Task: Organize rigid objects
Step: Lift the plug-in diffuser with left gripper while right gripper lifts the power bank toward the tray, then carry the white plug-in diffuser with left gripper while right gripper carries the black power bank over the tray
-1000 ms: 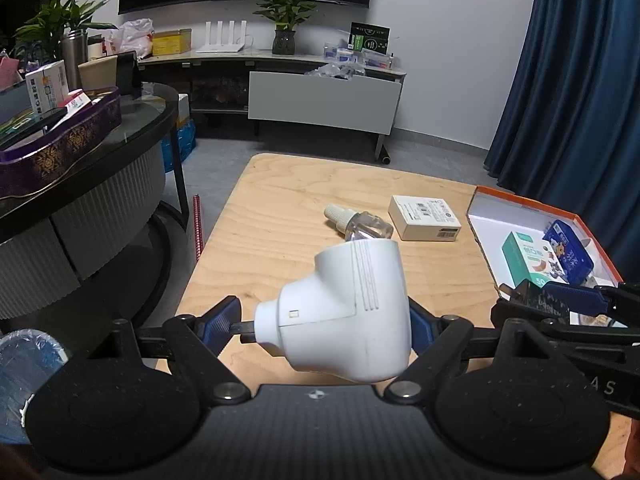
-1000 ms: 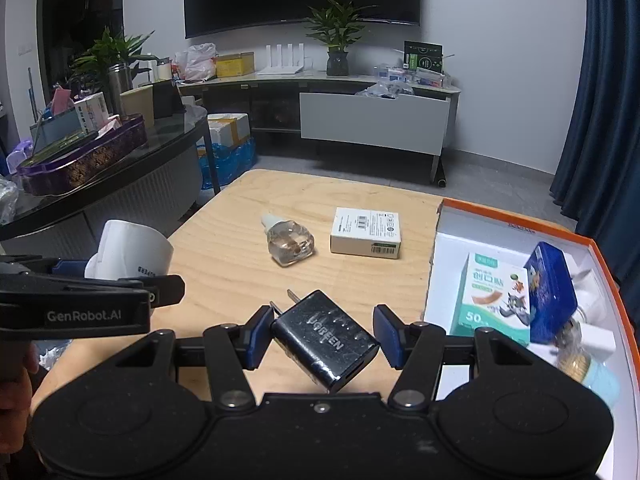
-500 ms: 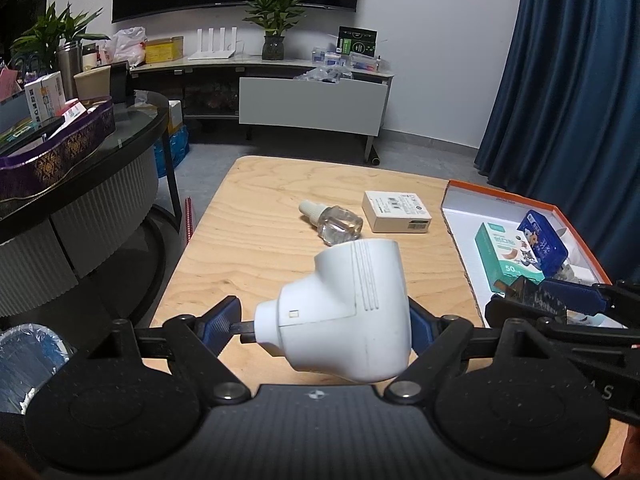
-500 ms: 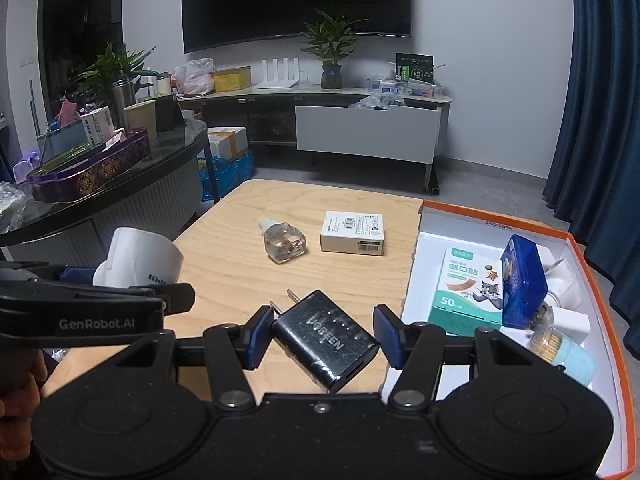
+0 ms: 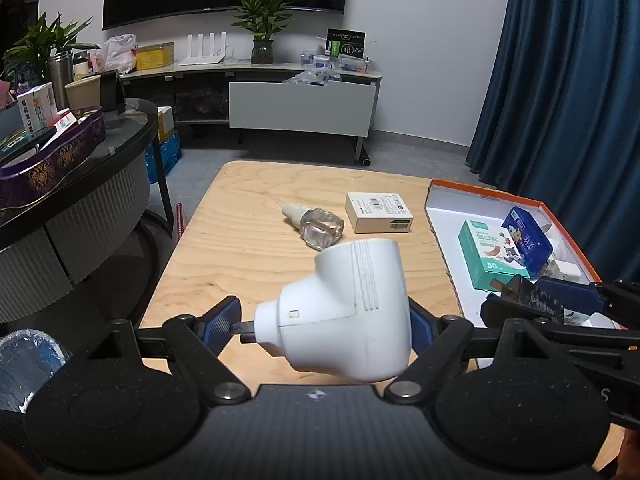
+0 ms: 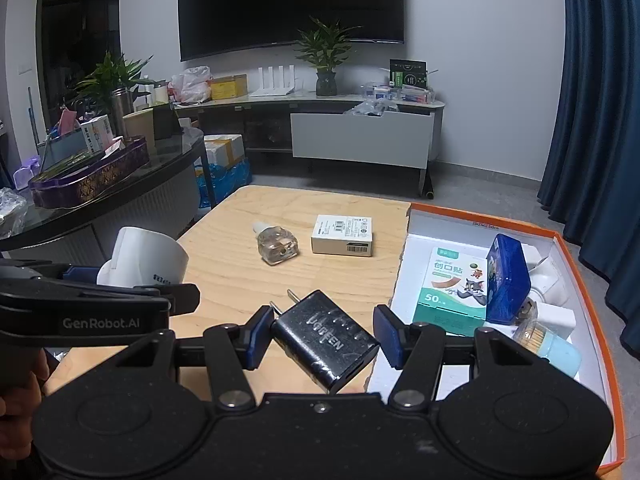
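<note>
The bench is pale wood with visible grain, matt. The left claw holds a smooth white plastic plug-in device of soft sheen. The right claw holds a glossy black plastic charger with metal prongs. The claws' pads look ribbed blue. The refill bottle is clear and shiny; the small carton is matt white cardboard.
</note>
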`<act>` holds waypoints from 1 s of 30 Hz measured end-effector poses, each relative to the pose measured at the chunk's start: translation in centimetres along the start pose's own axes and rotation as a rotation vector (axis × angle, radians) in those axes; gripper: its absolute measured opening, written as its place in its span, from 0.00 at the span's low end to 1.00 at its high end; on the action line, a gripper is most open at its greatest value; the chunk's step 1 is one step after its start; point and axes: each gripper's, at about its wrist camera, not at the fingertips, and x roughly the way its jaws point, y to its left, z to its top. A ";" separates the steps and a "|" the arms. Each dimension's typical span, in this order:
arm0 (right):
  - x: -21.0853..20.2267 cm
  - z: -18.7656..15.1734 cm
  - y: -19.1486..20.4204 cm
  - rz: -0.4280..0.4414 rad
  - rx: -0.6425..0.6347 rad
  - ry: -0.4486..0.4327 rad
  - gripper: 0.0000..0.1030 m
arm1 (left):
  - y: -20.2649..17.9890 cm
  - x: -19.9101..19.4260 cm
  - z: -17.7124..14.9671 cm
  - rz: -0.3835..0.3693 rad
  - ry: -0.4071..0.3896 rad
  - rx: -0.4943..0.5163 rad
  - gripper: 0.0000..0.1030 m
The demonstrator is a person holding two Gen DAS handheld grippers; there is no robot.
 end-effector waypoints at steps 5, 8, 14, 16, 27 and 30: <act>-0.4 -0.2 -0.3 -0.004 0.004 -0.005 0.65 | -0.3 0.1 -0.1 -0.002 0.006 0.002 0.83; -0.6 -0.1 -0.6 -0.008 0.008 -0.010 0.65 | -0.4 0.2 -0.1 -0.003 0.008 0.005 0.83; -1.0 -0.1 -1.1 -0.016 0.016 -0.018 0.65 | -0.8 0.2 -0.1 -0.010 0.010 0.011 0.83; -1.2 -0.2 -1.3 -0.019 0.018 -0.019 0.65 | -0.9 0.2 -0.1 -0.013 0.010 0.014 0.83; -1.8 -0.4 -2.3 -0.040 0.032 -0.020 0.65 | -2.0 0.3 -0.1 -0.038 0.019 0.034 0.83; -1.9 -0.4 -2.5 -0.045 0.035 -0.020 0.65 | -2.3 0.2 -0.1 -0.044 0.023 0.036 0.83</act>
